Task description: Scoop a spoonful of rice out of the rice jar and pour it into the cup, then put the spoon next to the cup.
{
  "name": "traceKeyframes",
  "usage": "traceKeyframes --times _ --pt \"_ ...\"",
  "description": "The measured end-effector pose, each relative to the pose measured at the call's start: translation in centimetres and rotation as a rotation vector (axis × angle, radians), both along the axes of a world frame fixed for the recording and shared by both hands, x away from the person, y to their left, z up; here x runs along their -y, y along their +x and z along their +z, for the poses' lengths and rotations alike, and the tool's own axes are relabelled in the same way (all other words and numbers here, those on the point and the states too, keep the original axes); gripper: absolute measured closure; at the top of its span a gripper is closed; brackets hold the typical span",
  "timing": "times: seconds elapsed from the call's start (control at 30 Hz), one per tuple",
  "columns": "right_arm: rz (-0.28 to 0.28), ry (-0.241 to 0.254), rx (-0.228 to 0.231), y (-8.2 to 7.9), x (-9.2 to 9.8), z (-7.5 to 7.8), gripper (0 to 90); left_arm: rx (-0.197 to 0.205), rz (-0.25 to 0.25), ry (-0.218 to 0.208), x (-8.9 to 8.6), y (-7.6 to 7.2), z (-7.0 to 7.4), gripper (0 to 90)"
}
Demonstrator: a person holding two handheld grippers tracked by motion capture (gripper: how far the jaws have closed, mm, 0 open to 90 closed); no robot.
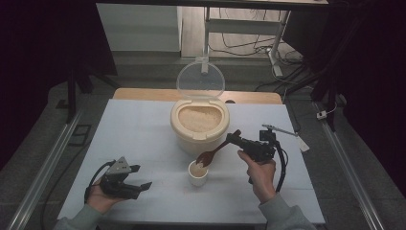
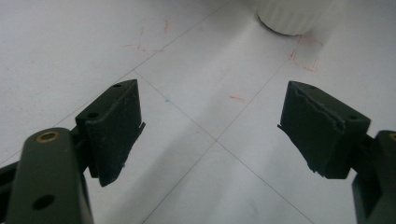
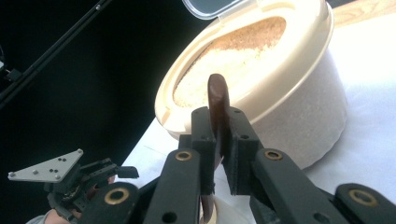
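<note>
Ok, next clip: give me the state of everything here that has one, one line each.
Rice container: open, full of grain.
Lid: flipped up, upright.
Wooden spoon: clamped, bowl tipped over the cup.
Cup: upright, on the table.
Right gripper: shut on the spoon handle.
Left gripper: open, holding nothing.

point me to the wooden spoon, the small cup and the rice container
wooden spoon (image 1: 207, 157), high view, on its bowl over the cup.
small cup (image 1: 197, 178), high view, on its outer wall.
rice container (image 1: 186, 136), high view, on its cream side wall.
</note>
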State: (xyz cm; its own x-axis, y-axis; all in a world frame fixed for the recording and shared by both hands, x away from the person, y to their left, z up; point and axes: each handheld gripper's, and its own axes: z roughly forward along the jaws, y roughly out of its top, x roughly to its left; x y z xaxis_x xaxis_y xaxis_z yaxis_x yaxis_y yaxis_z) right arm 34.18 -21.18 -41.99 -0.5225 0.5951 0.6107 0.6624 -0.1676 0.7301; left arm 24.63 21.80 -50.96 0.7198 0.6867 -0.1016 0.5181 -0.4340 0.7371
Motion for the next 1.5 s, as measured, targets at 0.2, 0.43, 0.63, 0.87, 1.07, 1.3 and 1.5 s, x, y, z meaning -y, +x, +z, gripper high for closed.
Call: traceKeyframes --times 0.2,0.43,0.63,0.87,1.07,1.3,1.5 --pt "0.014 0.004 0.022 -0.2 0.1 0.3 83.8 -0.002 0.000 0.001 0.0 0.0 -0.1 20.5" --pt "0.025 -0.011 0.074 -0.6 0.1 0.5 83.8 0.000 0.001 0.001 0.0 0.0 0.0 20.5" --pt "0.033 -0.028 0.127 -1.0 0.2 1.0 83.8 -0.001 0.002 0.002 0.0 0.0 0.0 20.5" --pt "0.047 -0.018 0.127 -1.0 0.4 1.0 83.8 -0.001 0.001 0.002 0.0 0.0 0.0 20.5" --pt "0.045 0.023 0.128 -0.8 1.3 1.2 83.8 0.000 0.001 0.003 -0.1 0.1 -0.1 20.6" --pt "0.051 0.000 0.171 -1.0 3.0 2.3 83.8 0.001 0.001 0.005 -0.1 0.1 0.0 20.6" --pt "0.072 -0.025 0.164 -1.2 4.0 2.1 83.8 0.002 0.003 0.005 0.0 0.1 0.0 20.5"
